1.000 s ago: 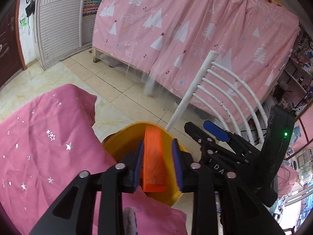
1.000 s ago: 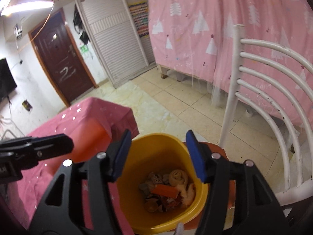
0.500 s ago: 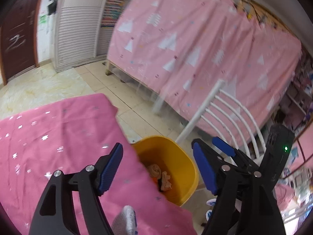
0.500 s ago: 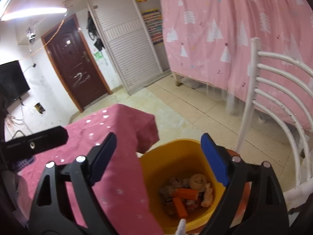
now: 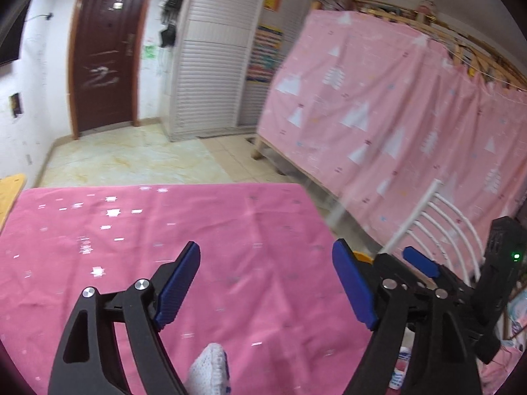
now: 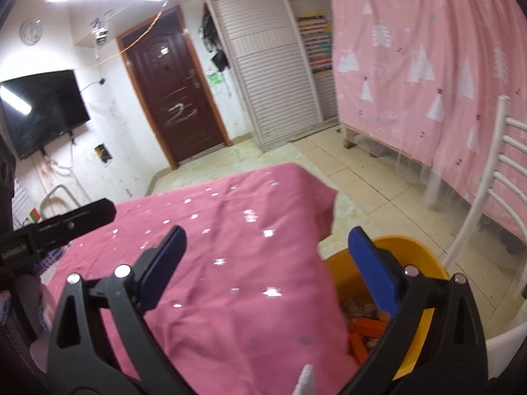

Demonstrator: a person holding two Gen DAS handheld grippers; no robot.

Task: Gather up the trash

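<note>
The table (image 6: 230, 230) fills the near and left part of both views, and the bin (image 6: 411, 250) stands on the floor just beside its right corner, with trash pieces (image 6: 362, 326) inside it. The chair (image 6: 487, 177) is to the right of the bin, and behind both hangs the curtain (image 6: 428, 65). The door (image 6: 178, 82) is at the far wall, with the screen (image 6: 42, 108) left of it

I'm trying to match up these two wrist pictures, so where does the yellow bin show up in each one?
Left wrist: only a sliver of the yellow bin peeks out at right of centre, behind the right finger of the left gripper.
Right wrist: the bin sits lower right, beside the tablecloth edge, orange scraps inside, partly behind the right gripper.
Shared landmark: the brown door.
</note>
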